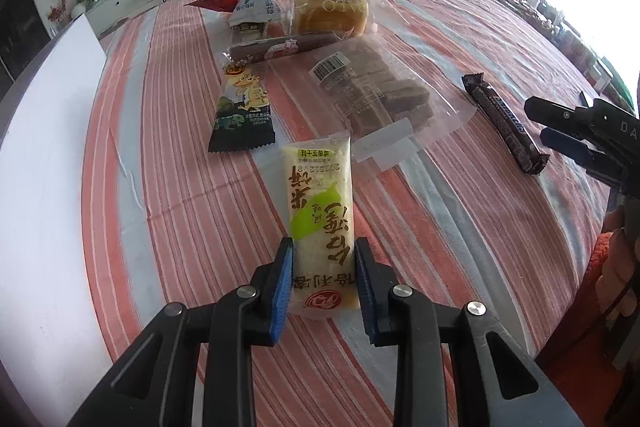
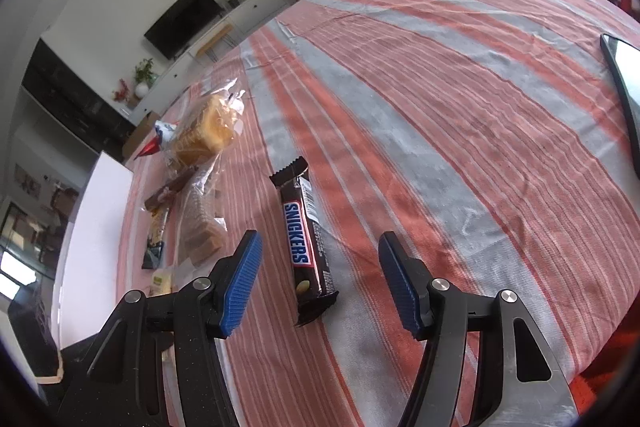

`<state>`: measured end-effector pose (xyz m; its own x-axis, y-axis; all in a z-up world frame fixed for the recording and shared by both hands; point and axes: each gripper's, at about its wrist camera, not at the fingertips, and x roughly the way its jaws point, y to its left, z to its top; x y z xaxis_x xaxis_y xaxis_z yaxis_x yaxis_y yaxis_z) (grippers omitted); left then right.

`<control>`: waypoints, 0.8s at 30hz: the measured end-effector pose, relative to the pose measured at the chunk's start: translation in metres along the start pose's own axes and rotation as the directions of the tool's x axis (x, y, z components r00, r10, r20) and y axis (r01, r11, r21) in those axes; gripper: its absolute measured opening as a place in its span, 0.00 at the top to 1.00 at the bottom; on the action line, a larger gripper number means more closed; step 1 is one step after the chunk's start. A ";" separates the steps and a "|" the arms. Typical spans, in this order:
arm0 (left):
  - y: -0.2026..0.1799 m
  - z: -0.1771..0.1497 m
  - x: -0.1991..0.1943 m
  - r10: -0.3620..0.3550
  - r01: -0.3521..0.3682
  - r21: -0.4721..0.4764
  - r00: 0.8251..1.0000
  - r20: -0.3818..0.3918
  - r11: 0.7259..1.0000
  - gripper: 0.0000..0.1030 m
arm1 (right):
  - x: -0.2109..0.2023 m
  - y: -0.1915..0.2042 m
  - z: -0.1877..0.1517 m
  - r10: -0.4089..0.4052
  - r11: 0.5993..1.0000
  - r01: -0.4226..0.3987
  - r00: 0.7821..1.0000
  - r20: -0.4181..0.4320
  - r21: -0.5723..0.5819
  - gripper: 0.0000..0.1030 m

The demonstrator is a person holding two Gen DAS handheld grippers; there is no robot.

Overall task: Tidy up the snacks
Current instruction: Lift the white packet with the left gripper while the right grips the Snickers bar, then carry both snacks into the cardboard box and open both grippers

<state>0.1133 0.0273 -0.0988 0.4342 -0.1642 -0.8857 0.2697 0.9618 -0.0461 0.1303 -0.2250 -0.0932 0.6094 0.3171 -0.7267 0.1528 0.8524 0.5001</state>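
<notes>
We look down two pairs of tongs over a table (image 1: pixel 460 27) covered in a cloth of red, white and grey stripes.

The left tongs (image 1: pixel 323 283) are closed on a rice cracker packet (image 1: pixel 320 211), pale with a green patch and brown lettering. Their blue pads press on its two long sides near the end closest to us, and the rest of the packet points away across the cloth.

Beyond it lie more snacks. A dark packet with a cartoon dinosaur (image 1: pixel 242 111) sits to the left. A clear bag of brown wafer blocks (image 1: pixel 372 91) sits to the right, with a barcode label on top. Farther back are a long reddish-brown bar (image 1: pixel 280 49), a wrapped loaf of bread (image 1: pixel 330 13) and a small pyramid-shaped pouch (image 1: pixel 252 9). A white board (image 1: pixel 52 155) lies along the left edge of the table.

The right tongs (image 2: pixel 320 279) stand open, their blue pads well apart. A Snickers bar (image 2: pixel 306 239) lies flat on the cloth between them (neither pad touches it). In the left view the same bar lies off to the right, apart from the other snacks.

A dark-rimmed object sits at the far right of the right view, too cropped to identify. A television, potted plants and an orange chair stand in the room behind.
</notes>
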 end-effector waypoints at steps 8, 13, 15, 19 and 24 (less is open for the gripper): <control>0.020 -0.007 -0.041 -0.093 0.099 -0.094 0.993 0.073 0.991 0.72 | -0.011 -0.037 0.028 0.036 0.990 -0.019 0.993 -0.113 0.143 0.38; 0.023 -0.007 -0.062 -0.121 0.134 -0.113 0.986 0.114 0.985 0.72 | 0.014 0.017 0.027 -0.108 0.990 0.087 0.975 -0.196 -0.109 0.42; 0.020 -0.006 -0.072 -0.130 0.145 -0.112 0.982 0.135 0.983 0.72 | 0.032 0.045 0.023 -0.211 0.955 0.156 0.956 -0.206 -0.254 0.49; 0.024 -0.008 -0.098 -0.131 0.152 -0.105 0.974 0.185 0.983 0.72 | 0.059 0.069 0.009 -0.361 0.861 0.255 0.916 -0.174 -0.440 0.75; 0.046 -0.014 -0.127 -0.111 0.145 -0.136 0.966 0.234 0.980 0.72 | 0.041 0.045 0.012 -0.300 0.916 0.231 0.937 -0.180 -0.327 0.84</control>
<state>0.0586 0.0954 0.0051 0.5906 -0.3163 -0.7424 0.2102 0.9485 -0.2369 0.1719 -0.1783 -0.0947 0.3853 0.1161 -0.9155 0.0262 0.9903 0.1366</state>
